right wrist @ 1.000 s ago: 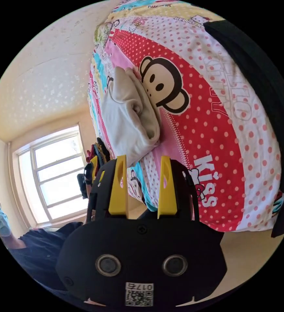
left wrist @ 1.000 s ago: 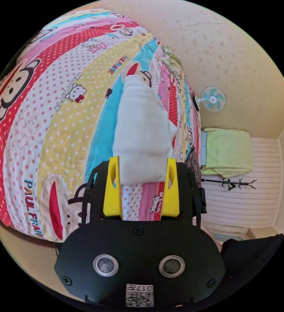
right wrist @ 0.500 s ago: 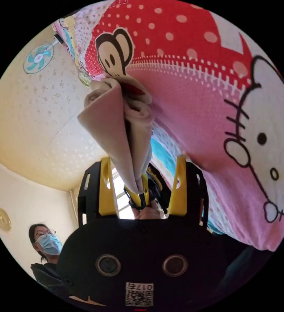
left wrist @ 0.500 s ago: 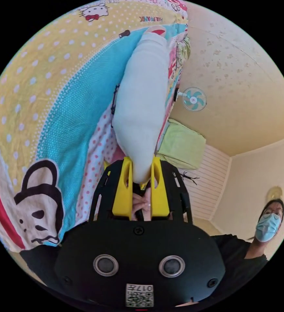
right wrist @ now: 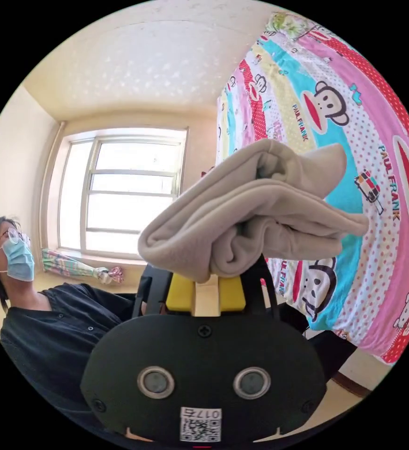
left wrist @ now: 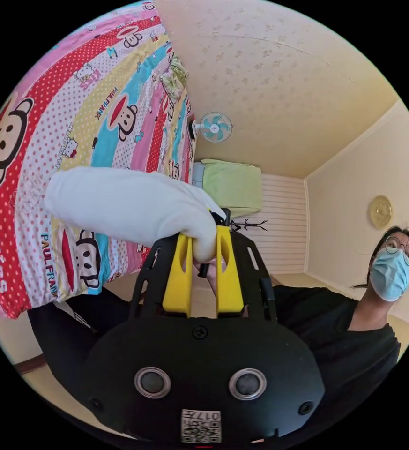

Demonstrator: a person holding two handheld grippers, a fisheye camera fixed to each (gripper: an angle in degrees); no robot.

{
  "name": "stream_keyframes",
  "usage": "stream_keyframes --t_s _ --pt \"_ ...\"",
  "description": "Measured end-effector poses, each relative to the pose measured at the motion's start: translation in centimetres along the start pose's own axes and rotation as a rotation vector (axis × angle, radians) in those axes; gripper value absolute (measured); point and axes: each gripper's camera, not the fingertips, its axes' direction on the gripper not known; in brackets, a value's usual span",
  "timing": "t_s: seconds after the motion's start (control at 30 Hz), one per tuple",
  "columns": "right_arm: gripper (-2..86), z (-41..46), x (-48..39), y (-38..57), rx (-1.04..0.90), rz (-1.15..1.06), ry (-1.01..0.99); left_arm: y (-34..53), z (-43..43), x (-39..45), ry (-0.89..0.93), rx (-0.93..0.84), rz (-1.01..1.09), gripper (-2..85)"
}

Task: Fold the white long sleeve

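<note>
The folded white long-sleeve fabric garment (left wrist: 129,206) hangs in the air, lifted clear of the bed with the bright cartoon-print cover (left wrist: 78,140), held at two ends. The left tongs (left wrist: 203,248) have their yellow jaws drawn narrow, clamped on one end of the bundle. In the right gripper view, the right tongs (right wrist: 206,287) pinch the garment's (right wrist: 251,211) thick rolled folds between closed jaws. A person in a dark top (left wrist: 340,328) stands beside the bed's edge.
</note>
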Motion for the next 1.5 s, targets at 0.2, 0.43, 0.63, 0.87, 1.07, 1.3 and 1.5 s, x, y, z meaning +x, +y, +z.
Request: stream_keyframes --t_s 0.2,0.43,0.63,0.87,1.07,1.3,1.5 --pt "5.0 18.1 -12.8 -2.2 -0.187 -0.309 -0.092 4.6 -18.4 8.3 -0.042 0.285 0.206 8.0" --pt "5.5 40.7 -22.1 -3.2 -0.310 -0.562 -0.262 9.4 -34.1 15.1 -0.341 0.578 0.382 8.7" --pt "6.0 59.2 -10.5 -3.6 -0.461 -0.298 0.025 9.3 -41.7 0.8 -0.499 0.715 -0.113 13.5" --pt "3.0 55.3 4.6 4.5 -0.757 -0.227 0.406 18.0 -34.7 -16.3 -0.343 0.590 -0.625 12.2" --pt "0.9 34.2 13.6 10.6 -0.803 0.130 0.789 20.9 -24.4 -23.1 -0.190 0.224 -0.804 3.9" --pt "0.5 10.5 6.7 14.2 -0.154 0.396 0.893 6.8 -17.9 -18.5 -0.379 -0.126 -0.432 -0.9" --pt "0.6 6.0 6.9 21.2 -0.012 0.526 0.868 -1.0 -12.1 -13.7 -0.453 -0.231 -0.207 -1.0"
